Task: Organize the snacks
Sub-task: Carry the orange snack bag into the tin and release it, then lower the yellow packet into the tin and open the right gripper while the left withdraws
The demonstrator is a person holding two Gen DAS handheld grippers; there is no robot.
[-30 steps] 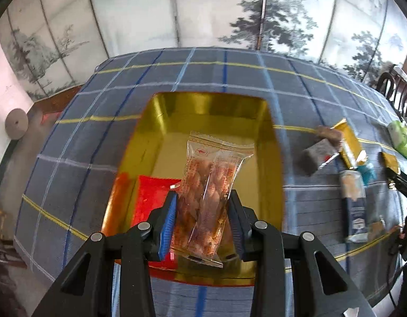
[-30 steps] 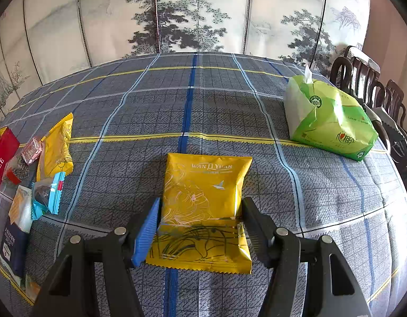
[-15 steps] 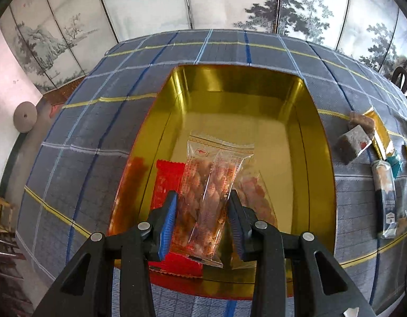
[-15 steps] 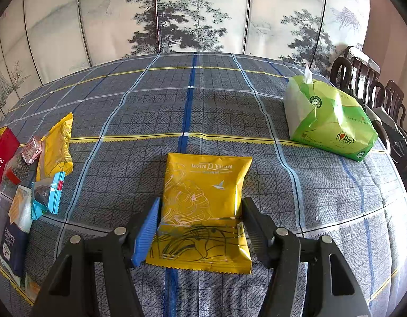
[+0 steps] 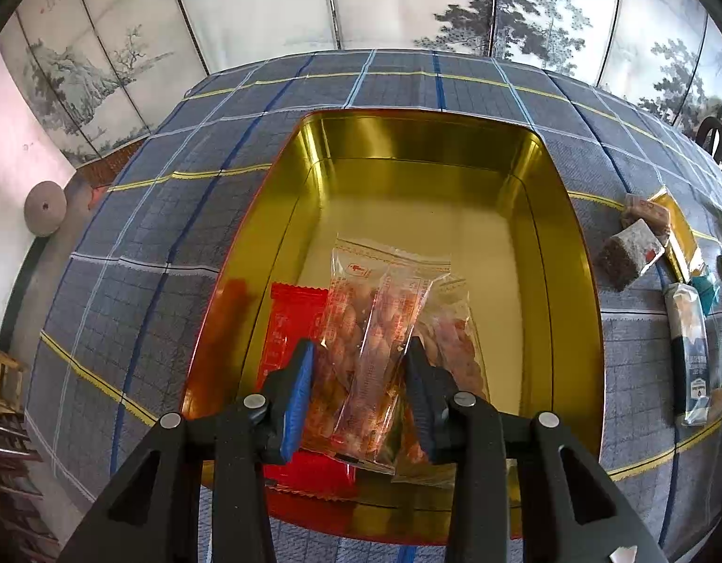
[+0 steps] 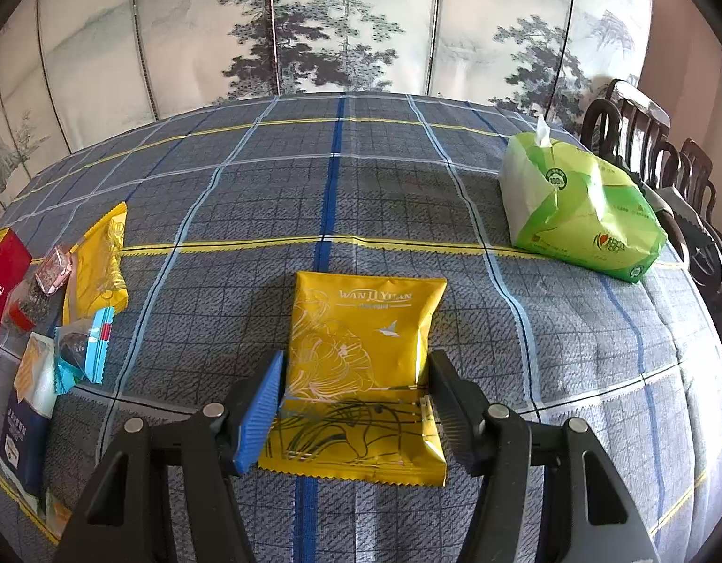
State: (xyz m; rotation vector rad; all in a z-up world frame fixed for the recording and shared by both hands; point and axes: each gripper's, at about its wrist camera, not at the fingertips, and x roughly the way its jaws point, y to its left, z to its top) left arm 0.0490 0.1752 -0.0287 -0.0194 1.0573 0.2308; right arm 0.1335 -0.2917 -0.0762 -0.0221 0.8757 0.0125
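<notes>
My left gripper (image 5: pixel 361 375) is shut on a clear snack packet (image 5: pixel 375 328) with orange-red pieces and holds it over the gold tin (image 5: pixel 572 253). In the tin lie a red packet (image 5: pixel 290 323) and another clear packet (image 5: pixel 454 333). My right gripper (image 6: pixel 356 389) is open, its fingers either side of a yellow packet (image 6: pixel 361 352) that lies flat on the checked tablecloth (image 6: pixel 332 197).
Loose snacks lie right of the tin: a dark brown block (image 5: pixel 628 253), a gold packet (image 5: pixel 680 234), a blue-and-white packet (image 5: pixel 689 342). The right wrist view shows a yellow packet (image 6: pixel 98 262), a teal packet (image 6: pixel 86 347), a green tissue pack (image 6: pixel 581 206) and chairs (image 6: pixel 661 159).
My left gripper has carried the clear packet forward and lower over the tin, which now looms larger. The right gripper and the yellow packet have not moved.
</notes>
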